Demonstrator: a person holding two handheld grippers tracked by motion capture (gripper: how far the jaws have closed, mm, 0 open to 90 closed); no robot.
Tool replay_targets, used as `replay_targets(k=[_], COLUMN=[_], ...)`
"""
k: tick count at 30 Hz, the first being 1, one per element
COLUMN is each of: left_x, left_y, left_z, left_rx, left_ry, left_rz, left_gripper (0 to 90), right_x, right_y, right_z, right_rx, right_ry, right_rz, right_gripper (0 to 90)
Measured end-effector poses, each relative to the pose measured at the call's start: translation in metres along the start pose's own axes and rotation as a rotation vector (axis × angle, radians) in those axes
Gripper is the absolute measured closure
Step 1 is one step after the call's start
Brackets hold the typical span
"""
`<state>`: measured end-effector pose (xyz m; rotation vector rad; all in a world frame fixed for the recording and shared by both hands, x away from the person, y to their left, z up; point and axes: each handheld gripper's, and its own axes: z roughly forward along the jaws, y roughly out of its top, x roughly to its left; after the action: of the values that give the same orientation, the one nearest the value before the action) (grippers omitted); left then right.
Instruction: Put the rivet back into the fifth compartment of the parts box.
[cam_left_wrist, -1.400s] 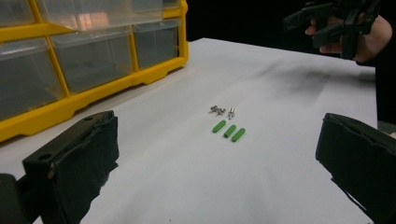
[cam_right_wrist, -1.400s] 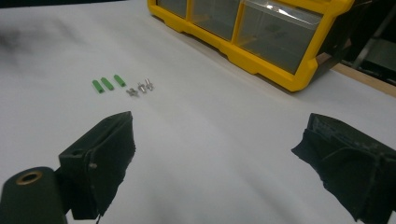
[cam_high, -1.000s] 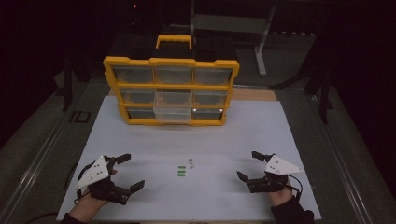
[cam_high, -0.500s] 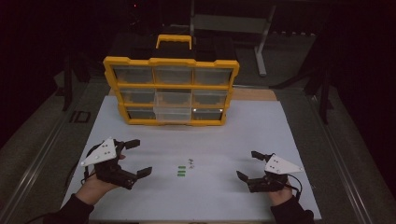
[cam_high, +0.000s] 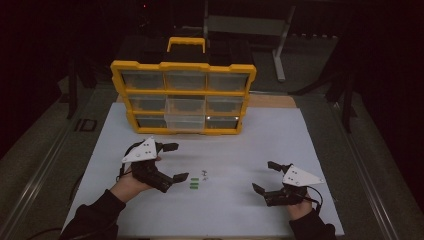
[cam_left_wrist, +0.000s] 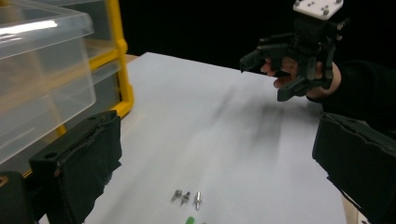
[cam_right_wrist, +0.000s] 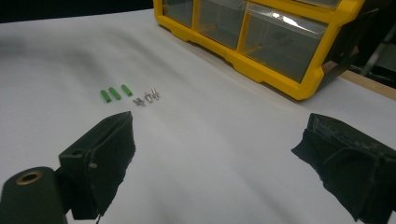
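Three small green pieces (cam_high: 194, 184) lie side by side on the white mat, with three tiny metal screws (cam_high: 205, 174) just beyond them. My left gripper (cam_high: 177, 161) hovers open just left of them, its jaws wide apart and nothing between them. The screws (cam_left_wrist: 187, 198) sit low between its jaws in the left gripper view. My right gripper (cam_high: 262, 176) rests open at the right of the mat, apart from the parts. Its own view shows the green pieces (cam_right_wrist: 113, 94) and the screws (cam_right_wrist: 146, 98) ahead to the left.
A yellow organizer box (cam_high: 183, 97) with clear drawers stands at the back of the white mat (cam_high: 280, 135). Its middle bottom drawer (cam_high: 185, 121) is pulled out; the drawer (cam_left_wrist: 37, 70) looms close at the left of the left gripper view.
My left gripper has lifted and moved forward and right, towards the small parts, still open. The right gripper has stayed where it was.
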<state>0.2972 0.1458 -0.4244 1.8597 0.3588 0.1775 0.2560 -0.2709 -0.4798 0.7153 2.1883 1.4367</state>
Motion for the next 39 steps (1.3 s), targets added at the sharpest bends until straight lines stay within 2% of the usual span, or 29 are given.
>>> replay_targets(k=[2, 3, 4, 8, 14, 16, 21, 22, 25, 29, 31, 35, 39], left_x=[0.002, 0.002, 0.004, 0.011, 0.022, 0.026, 0.033, 0.036, 0.041, 0.044, 0.046, 0.049, 0.052], left_y=[0.0, 0.0, 0.0, -0.004, -0.013, -0.017, -0.024, -0.028, -0.034, -0.042, -0.046, -0.053, -0.058], left_z=[0.008, 0.008, 0.015, 0.029, 0.047, 0.052, 0.064, 0.069, 0.078, 0.088, 0.092, 0.099, 0.105], left_rx=[0.009, 0.009, 0.018, 0.039, 0.066, 0.082, 0.13, 0.158, 0.203, 0.242, 0.263, 0.313, 0.35], left_ry=[-0.026, -0.026, -0.055, -0.083, -0.095, -0.097, -0.101, -0.107, -0.113, -0.105, -0.105, -0.096, -0.107], left_rz=[0.01, 0.01, 0.007, 0.004, -0.02, -0.022, -0.045, -0.055, -0.058, -0.048, -0.061, -0.05, -0.055], left_gripper=[0.7, 0.7, 0.7, 2.8, 8.3, 13.3, 18.6, 18.6, 22.0, 27.1, 28.7, 39.1, 50.9], right_x=[0.0, 0.0, 0.0, 0.0, -0.001, -0.001, -0.001, -0.001, -0.001, -0.001, -0.001, -0.001, -0.001], right_y=[0.0, 0.0, 0.0, 0.0, -0.001, -0.002, -0.002, -0.002, -0.003, -0.003, -0.003, -0.003, -0.004], right_z=[0.001, 0.001, 0.001, 0.001, 0.002, 0.002, 0.003, 0.003, 0.004, 0.003, 0.003, 0.003, 0.004], right_rx=[0.0, 0.0, 0.0, 0.003, 0.008, 0.01, 0.016, 0.017, 0.019, 0.019, 0.019, 0.021, 0.023], right_ry=[0.002, 0.002, 0.002, 0.004, 0.007, 0.008, 0.009, 0.011, 0.013, 0.016, 0.015, 0.016, 0.018], right_rz=[0.001, 0.001, 0.002, 0.004, 0.002, 0.001, 0.004, 0.004, 0.006, 0.003, 0.005, 0.007, 0.007], right_gripper=[9.4, 9.4, 9.4, 9.4, 9.4, 9.4, 9.4, 9.4, 9.4, 9.4, 9.4, 9.4, 9.4])
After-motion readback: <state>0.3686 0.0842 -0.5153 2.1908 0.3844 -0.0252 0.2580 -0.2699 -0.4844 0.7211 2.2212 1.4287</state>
